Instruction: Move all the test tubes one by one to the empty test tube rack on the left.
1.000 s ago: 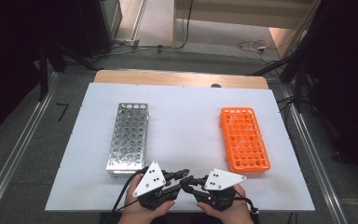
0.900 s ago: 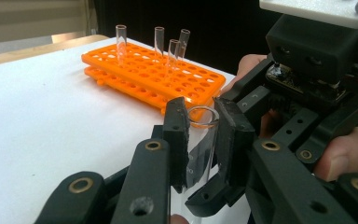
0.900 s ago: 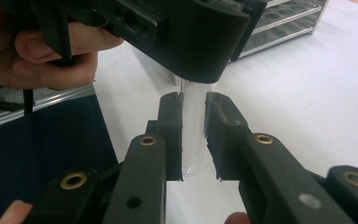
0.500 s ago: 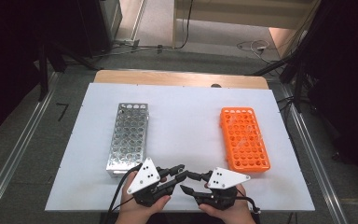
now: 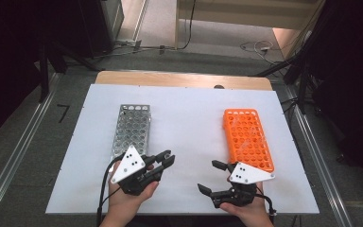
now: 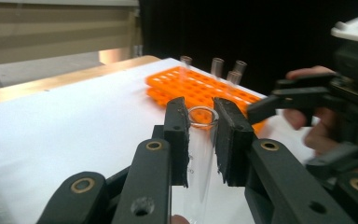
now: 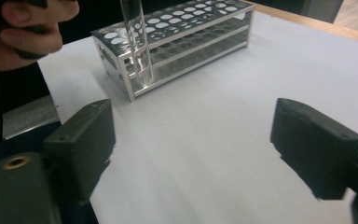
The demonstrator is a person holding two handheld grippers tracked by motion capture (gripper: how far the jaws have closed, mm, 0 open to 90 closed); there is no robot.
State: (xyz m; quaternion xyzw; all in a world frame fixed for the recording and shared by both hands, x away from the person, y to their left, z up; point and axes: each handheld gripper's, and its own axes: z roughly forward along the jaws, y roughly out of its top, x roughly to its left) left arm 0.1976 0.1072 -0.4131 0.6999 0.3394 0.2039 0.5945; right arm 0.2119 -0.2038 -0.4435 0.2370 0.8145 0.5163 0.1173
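My left gripper (image 5: 165,158) is near the table's front, left of centre, shut on a clear glass test tube (image 6: 200,149) just below its rim. From the right gripper view that tube (image 7: 135,42) hangs upright in front of the metal rack (image 7: 182,37). My right gripper (image 5: 209,176) is at the front, right of centre. Its jaws have just been opening and stand wide apart over bare white surface with nothing between them. The silver metal rack (image 5: 130,127) lies at the left. At the right lies the orange rack (image 5: 246,137), and several clear tubes (image 6: 216,65) stand in it.
Both racks rest on a white board (image 5: 189,109) over a wooden tabletop. Dark stands and cables (image 5: 255,46) surround the table on the floor behind and at both sides.
The two grippers, close together a second ago, have drawn apart. The right jaws opened wide, and the left gripper moved left and up with the tube.
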